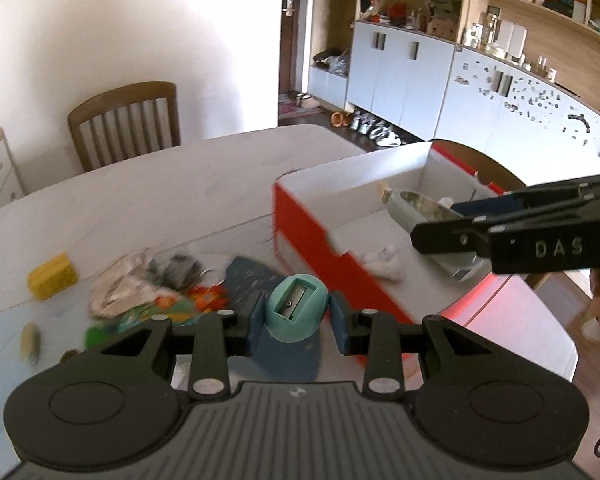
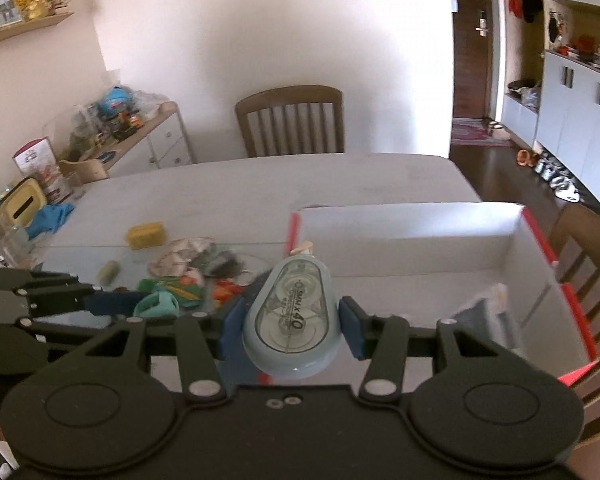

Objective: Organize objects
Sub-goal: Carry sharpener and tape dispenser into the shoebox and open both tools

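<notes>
A light, rigid teal pencil sharpener [image 1: 296, 307] is pinched by the left gripper [image 1: 296, 322] across its rounded, likely slippery sides; a light, smooth correction tape dispenser [image 2: 291, 320] is clamped sidewise by the right gripper [image 2: 291, 326], near the shoebox [image 2: 420, 216].

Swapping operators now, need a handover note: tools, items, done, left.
Left tool: shut on teal pencil sharpener, lifted off the table.
Right tool: shut on correction tape dispenser, at the red-and-white box.
Done: a few small items appear to lie in the box.
Left: drop both items in, then clear the yellow block and the wrapper pile.
</notes>
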Tool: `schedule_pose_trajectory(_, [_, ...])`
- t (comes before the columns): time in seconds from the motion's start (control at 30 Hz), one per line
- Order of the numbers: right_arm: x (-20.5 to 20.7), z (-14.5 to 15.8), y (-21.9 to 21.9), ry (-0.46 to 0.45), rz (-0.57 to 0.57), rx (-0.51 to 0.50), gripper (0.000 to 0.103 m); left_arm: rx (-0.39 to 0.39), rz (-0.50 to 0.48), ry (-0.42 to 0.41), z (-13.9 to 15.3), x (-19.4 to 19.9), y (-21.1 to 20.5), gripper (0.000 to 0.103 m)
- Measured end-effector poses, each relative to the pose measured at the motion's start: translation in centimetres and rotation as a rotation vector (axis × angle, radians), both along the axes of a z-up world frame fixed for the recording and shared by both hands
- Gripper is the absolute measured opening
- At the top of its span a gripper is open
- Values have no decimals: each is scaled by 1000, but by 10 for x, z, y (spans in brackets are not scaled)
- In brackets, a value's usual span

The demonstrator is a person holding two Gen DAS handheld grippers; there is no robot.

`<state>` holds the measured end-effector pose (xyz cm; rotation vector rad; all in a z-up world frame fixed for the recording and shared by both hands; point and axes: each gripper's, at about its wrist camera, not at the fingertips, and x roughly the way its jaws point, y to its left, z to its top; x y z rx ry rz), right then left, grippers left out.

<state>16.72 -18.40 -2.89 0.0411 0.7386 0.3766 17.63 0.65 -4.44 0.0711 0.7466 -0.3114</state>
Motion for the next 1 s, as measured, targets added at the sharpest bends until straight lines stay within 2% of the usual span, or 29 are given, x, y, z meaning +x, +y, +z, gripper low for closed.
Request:
schedule_pose_trajectory(0.3, [13,-15,-48,16,-22,-13,50,4,-23,5,2,35,-54,34])
schedule_pose_trajectory(0.67, [40,-41,-78,65,22,-68,50,86,-44,57,-22,86,-108,34])
schedule_pose_trajectory(0.87, [56,-55,-80,113,61,-99,50,116,-18,127,-37,118,-125,34])
schedule_pose_trajectory(1.0, [64,-61,-78,136,96,-134,50,174,-18,186,-53,136,-138,34])
